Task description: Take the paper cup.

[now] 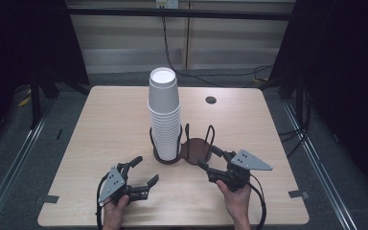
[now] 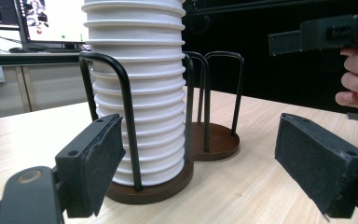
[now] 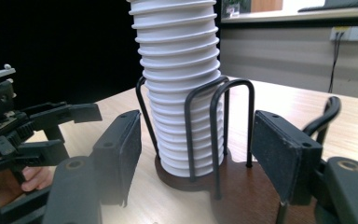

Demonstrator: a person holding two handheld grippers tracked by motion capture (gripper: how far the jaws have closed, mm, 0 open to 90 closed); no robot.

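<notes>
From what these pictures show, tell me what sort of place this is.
Probably a lab or recording room, not a home: a lone wooden table ringed by dark curtains, cables on the floor, and a lit computer monitor on a desk behind.

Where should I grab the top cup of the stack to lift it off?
Probably grip the top cup by its bare side wall above the nested rims, coming in level from the person's side. It stands inverted, so no open mouth faces up, and the rack's wire loops guard only the stack's lower part.

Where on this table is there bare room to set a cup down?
Bare wood left of the cup stack, and right of the holder below the cable hole. Crowded near the front edge: left gripper and right gripper, both open.
</notes>
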